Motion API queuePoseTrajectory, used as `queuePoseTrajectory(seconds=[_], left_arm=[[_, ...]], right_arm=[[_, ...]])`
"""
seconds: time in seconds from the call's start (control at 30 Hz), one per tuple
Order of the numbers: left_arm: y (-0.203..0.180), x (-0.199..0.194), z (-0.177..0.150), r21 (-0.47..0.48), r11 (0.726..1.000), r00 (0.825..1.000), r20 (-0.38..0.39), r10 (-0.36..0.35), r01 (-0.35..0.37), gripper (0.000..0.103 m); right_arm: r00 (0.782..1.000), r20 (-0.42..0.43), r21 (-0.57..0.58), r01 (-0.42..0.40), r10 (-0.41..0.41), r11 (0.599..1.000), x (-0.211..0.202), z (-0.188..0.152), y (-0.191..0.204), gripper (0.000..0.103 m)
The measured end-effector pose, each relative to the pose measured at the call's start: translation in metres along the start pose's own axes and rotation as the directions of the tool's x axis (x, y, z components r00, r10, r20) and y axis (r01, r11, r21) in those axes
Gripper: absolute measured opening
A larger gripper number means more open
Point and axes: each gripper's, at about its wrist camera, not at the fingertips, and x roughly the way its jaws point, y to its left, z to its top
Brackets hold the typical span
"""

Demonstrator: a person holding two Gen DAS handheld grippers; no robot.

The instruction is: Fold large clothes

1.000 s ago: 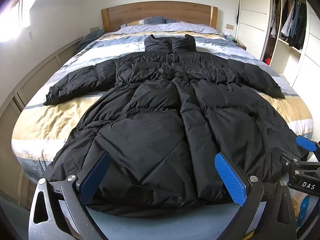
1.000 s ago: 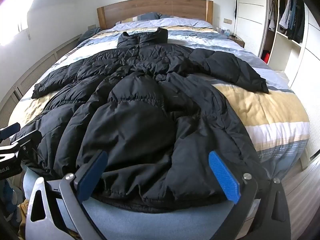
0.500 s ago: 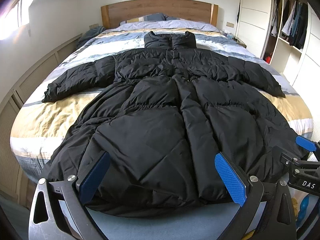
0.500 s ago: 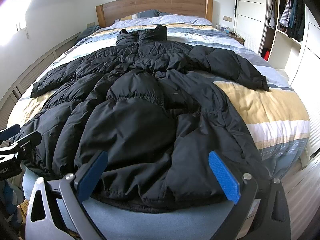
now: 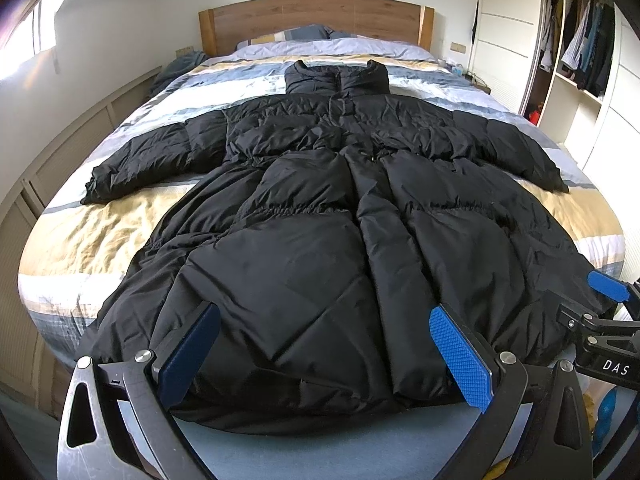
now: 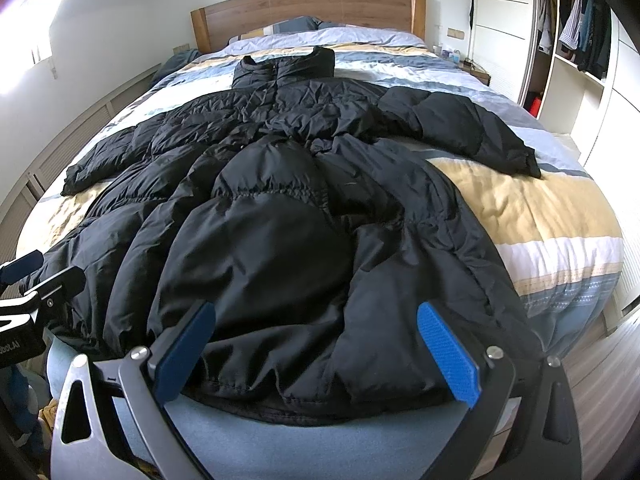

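Note:
A long black puffer coat [image 5: 320, 240] [image 6: 280, 240] lies spread face up on the bed, collar toward the headboard, both sleeves stretched out sideways, hem at the foot of the bed. My left gripper [image 5: 324, 344] hovers open just above the hem's left half, nothing between its blue pads. My right gripper [image 6: 316, 344] stands open over the hem's right half, likewise holding nothing. Each gripper shows at the edge of the other's view: the right gripper [image 5: 608, 312] by the coat's right corner, the left gripper [image 6: 28, 280] by its left corner.
The bed [image 5: 100, 232] has a striped yellow, white and blue-grey cover and a wooden headboard [image 5: 312, 16] with pillows. An open wardrobe [image 5: 580, 48] with hanging clothes stands at the right. A low wall panel [image 5: 60, 148] runs along the left. A blue sheet edge [image 6: 320, 448] lies below the hem.
Both views have crept slightly forward and up over the coat, so the collar sits a little lower and nearer. The coat has not moved and both grippers stay open.

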Motion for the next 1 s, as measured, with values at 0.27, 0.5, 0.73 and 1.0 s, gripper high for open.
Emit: queuePoseTrajectory(seconds=[0.27, 0.5, 0.73, 1.0], left_arm=[[-0.0042, 0.002, -0.0021, 0.002, 1.0, 1.0, -0.003, -0.005, 0.005, 0.102], [-0.0034, 0.0022, -0.0017, -0.002, 1.0, 1.0, -0.008, -0.009, 0.009, 0.102], [-0.0025, 0.0003, -0.0007, -0.001, 1.0, 1.0, -0.011, -0.01, 0.01, 0.102], [-0.0042, -0.001, -0.0019, 0.003, 1.0, 1.0, -0.019, 0.0, 0.0, 0.102]], right_arm=[[1.0, -0.002, 0.0, 0.0, 0.0, 1.0, -0.0002, 0.0005, 0.0006, 0.102], [1.0, -0.001, 0.001, -0.001, 0.001, 1.0, -0.0004, 0.0004, 0.001, 0.102], [1.0, -0.002, 0.001, -0.002, 0.002, 1.0, -0.0001, 0.0009, 0.0001, 0.102], [1.0, -0.001, 0.003, -0.006, 0.006, 1.0, 0.0005, 0.0004, 0.001, 0.102]])
